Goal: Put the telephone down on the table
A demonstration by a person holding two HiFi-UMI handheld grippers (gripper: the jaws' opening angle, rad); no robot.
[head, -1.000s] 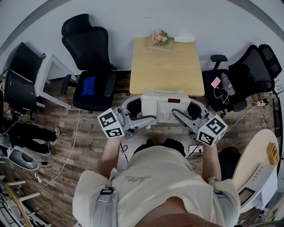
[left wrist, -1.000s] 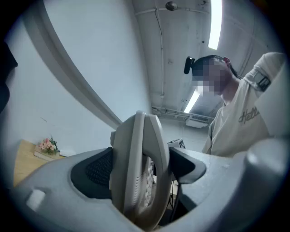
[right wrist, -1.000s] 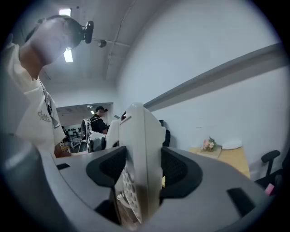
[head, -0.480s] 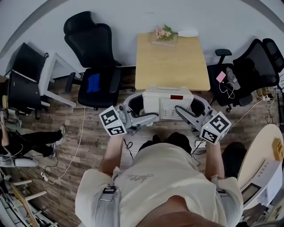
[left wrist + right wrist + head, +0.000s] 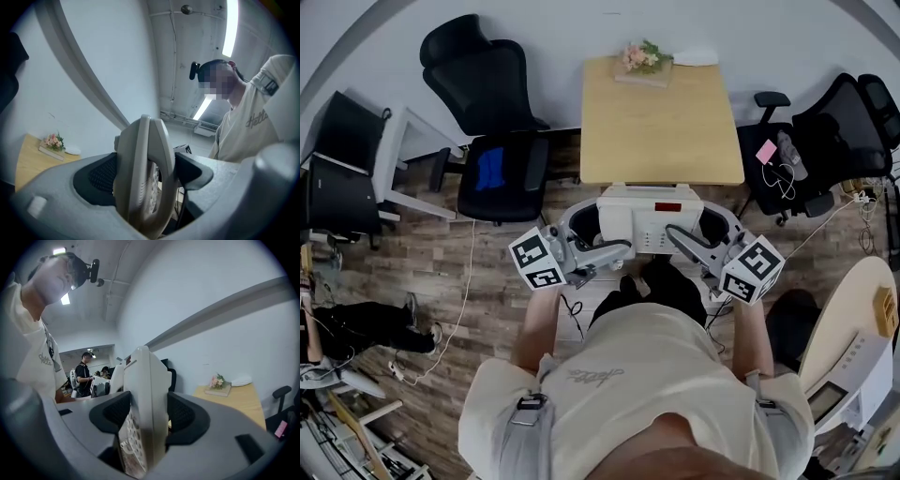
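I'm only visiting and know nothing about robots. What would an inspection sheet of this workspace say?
Surface: wooden table, middle bare.
Job's things: telephone held in the air by the table's near edge, not yet down.
Clutter: flowers on a book and a white object at the table's far end.
Grippers: left gripper and right gripper each shut on the telephone.
Cables: white cable on the floor; more on the right office chair.
Surroundings: another office chair, wood floor, a person at left.

Key labels on the telephone (image 5: pixel 645 225) are unreadably small.
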